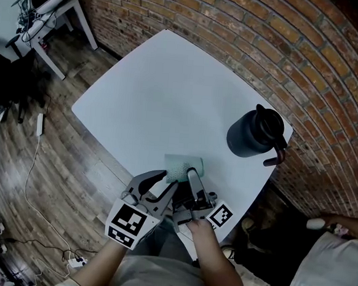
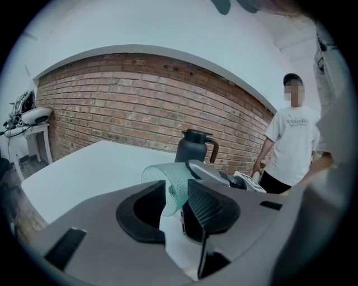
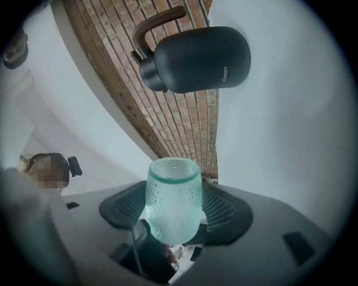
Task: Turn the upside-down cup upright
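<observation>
At the far left a white side table (image 1: pixel 61 11) with cables stands on the wooden floor (image 1: pixel 53 179), and a thin cable (image 1: pixel 34 159) runs down to a power strip (image 1: pixel 74 262). A curved brick wall (image 1: pixel 250 27) closes the room behind. The big white table (image 1: pixel 158 94) is bare over most of its top, so there is free space to the left and behind.

The left gripper (image 2: pixel 178 191) is at the near edge of the table. Its jaws stand apart, with the rim of the cup (image 1: pixel 183 167) just at their tips, and the pads do not press on it. The pale green cup is on its side above the near edge. The right gripper (image 3: pixel 174 204) clamps it from both sides. I cannot tell if the cup touches the table.

Farther right a dark jug (image 1: pixel 254 134) with a brown handle stands upright, close to the right edge and well apart from the cup. At the right border a person (image 2: pixel 293 145) in a white shirt stands beside the wall, partly cut off.
</observation>
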`<state>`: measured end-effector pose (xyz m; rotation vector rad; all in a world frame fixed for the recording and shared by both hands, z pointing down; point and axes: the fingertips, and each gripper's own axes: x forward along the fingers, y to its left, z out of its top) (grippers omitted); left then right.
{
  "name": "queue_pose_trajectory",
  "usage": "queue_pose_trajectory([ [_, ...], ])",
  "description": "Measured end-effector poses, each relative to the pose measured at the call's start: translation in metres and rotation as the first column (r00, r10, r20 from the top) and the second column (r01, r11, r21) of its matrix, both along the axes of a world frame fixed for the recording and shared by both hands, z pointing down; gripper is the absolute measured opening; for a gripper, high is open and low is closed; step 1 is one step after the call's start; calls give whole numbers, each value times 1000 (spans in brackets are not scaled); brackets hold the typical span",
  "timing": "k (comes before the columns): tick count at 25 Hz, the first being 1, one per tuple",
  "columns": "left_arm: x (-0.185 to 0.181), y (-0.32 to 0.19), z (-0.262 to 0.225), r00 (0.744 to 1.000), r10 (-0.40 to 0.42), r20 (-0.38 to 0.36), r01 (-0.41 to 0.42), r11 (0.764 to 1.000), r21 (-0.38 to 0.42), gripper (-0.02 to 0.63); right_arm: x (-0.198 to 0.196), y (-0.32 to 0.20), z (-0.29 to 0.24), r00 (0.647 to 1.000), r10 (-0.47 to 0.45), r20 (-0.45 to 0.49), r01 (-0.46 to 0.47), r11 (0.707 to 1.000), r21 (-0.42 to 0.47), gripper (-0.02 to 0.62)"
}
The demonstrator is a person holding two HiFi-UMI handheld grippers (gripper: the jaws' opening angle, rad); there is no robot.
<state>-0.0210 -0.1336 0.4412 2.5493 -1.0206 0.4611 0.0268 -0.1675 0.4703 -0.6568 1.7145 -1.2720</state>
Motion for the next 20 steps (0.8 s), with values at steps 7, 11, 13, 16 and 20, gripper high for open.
queue_pose_trajectory([
  [7,3,0,4,999,27,-27,-28,999,-32,114,-5,1,3,1000,-14,26,14,1000,-8,308],
  [11,5,0,4,998,45,-48,-47,998,-47,101,-4,1,4,999,-16,48,16,1000,-8,308],
  [13,5,1,4,997,50,-59,-53,997,-62,92,-5,1,4,998,-21,57,21,1000,-5,308],
  [16,5,2,4,995,58,-75,-63,995,-71,81,-5,0,4,997,-27,78,27,1000,1,308],
  [20,6,3,3,994,71,-86,-77,994,-73,71,-7,1,3,994,-34,103,33,999,18,308],
])
